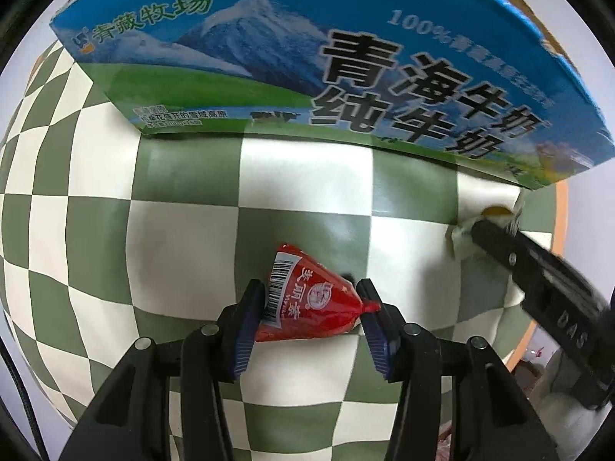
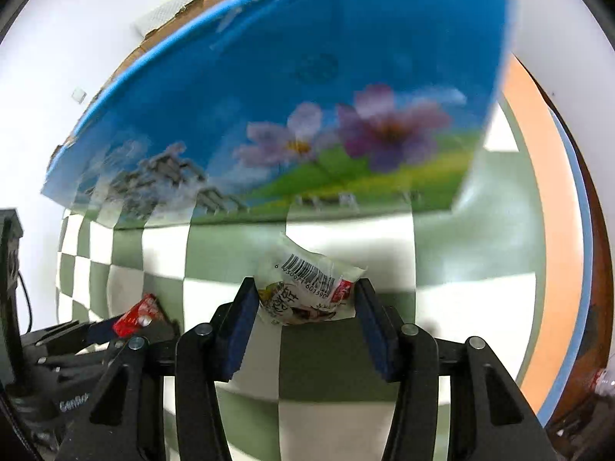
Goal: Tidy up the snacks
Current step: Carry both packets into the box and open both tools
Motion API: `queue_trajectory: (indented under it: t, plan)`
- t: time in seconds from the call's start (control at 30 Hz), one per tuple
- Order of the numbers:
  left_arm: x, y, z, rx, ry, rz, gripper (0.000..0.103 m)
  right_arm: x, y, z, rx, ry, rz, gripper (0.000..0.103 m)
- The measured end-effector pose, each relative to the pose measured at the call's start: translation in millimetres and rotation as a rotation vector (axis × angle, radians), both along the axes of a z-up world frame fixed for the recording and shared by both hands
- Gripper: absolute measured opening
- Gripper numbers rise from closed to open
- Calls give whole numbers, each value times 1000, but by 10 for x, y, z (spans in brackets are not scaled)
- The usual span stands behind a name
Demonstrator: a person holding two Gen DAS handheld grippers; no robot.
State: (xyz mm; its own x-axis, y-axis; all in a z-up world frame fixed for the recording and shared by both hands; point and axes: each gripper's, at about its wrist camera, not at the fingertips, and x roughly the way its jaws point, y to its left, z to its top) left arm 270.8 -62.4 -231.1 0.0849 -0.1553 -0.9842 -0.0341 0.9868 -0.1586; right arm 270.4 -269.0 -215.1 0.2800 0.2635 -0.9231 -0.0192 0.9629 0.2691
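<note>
your left gripper (image 1: 311, 307) brackets the red packet (image 1: 307, 299), the right gripper (image 2: 305, 299) the white packet (image 2: 307, 288); whether either is clenched, you cannot tell. both look light, soft and slippery, so take them mid-body.

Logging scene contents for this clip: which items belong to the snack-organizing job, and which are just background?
Task items:
red snack packet, in the left gripper
white snack packet, in the right gripper
blue milk carton box

Background:
checkered tablecloth
orange table edge

Two low, close views toward milk carton (image 1: 346, 77)
</note>
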Motion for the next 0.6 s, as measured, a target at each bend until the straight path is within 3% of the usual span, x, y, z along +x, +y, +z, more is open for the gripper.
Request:
queue_trajectory:
  t: [0.23, 0.4, 0.6]
  plan:
    - [-179, -305, 458, -61, -59, -38, 46, -396, -16, 366, 82, -46, -18, 54]
    - [-95, -394, 1144, -152, -160, -59, 46, -431, -87, 883, 145, -132, -27, 54]
    - [308, -288, 1868, -163, -289, -96, 46, -145, -160, 1514, 176, -254, -29, 54]
